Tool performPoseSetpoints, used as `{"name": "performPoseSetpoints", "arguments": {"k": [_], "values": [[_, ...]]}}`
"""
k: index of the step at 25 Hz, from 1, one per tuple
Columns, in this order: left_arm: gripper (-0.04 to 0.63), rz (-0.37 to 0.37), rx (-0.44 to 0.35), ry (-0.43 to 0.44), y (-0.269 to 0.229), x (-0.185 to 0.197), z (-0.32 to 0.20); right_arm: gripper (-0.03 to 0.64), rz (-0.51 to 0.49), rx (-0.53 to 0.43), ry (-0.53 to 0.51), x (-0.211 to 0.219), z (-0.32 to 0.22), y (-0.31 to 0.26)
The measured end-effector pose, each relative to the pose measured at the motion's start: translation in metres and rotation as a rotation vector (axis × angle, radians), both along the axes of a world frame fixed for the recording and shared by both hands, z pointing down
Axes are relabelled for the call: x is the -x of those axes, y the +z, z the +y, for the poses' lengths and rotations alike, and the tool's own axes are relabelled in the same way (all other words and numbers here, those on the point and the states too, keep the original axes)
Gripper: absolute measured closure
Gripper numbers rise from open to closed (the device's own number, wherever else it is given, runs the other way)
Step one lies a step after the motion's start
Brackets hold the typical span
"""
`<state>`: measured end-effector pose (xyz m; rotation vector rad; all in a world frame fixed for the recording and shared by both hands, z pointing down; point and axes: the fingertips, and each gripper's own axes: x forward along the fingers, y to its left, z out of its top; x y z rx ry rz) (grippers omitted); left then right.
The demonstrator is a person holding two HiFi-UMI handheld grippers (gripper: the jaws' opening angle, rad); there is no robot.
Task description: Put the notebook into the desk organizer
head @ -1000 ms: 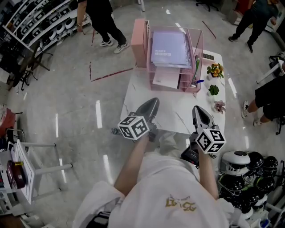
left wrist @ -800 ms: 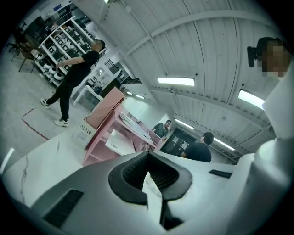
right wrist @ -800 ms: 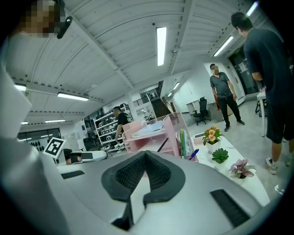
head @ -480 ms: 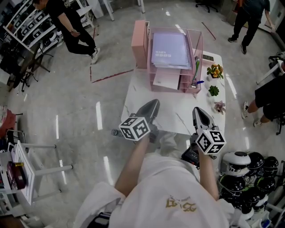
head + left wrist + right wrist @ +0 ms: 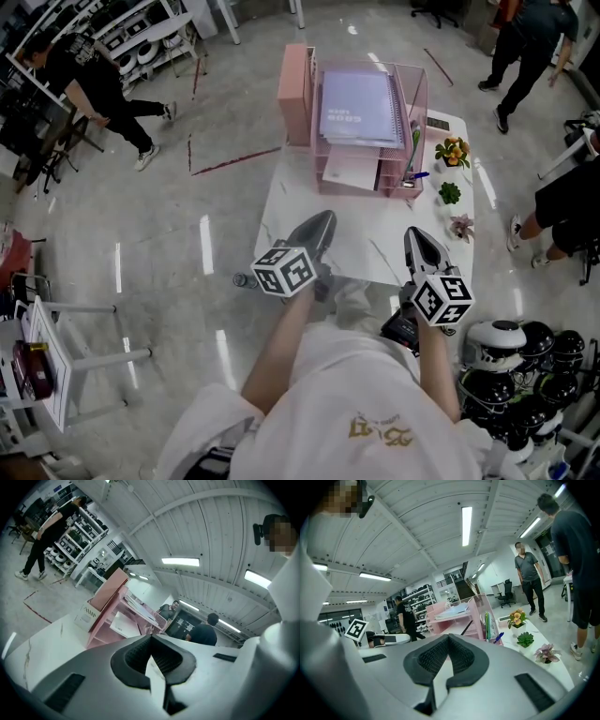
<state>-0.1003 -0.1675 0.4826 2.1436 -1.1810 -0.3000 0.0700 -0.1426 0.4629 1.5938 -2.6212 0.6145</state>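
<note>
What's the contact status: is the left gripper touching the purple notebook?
Apart. The head view shows the left gripper at the near edge of the table, with bare tabletop between it and the purple notebook atop the pink desk organizer.

I could read no text anywhere. The purple notebook (image 5: 356, 105) on top of the pink desk organizer (image 5: 298, 84) carried a short line of white print, too small for me to make out. The gold print on the person's white shirt (image 5: 382, 427) was illegible. The cubes on the left tool (image 5: 323, 218) and right tool (image 5: 418, 234) bore only black-and-white square markers, no letters.
</note>
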Motion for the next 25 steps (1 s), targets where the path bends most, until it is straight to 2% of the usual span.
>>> {"name": "performPoseSetpoints", "arguments": {"k": [25], "values": [[0.578,-0.05,-0.031,-0.057,-0.002,0.018,-0.002,0.607,0.001,0.008,-0.011,0.008,-0.001,0.003]]}}
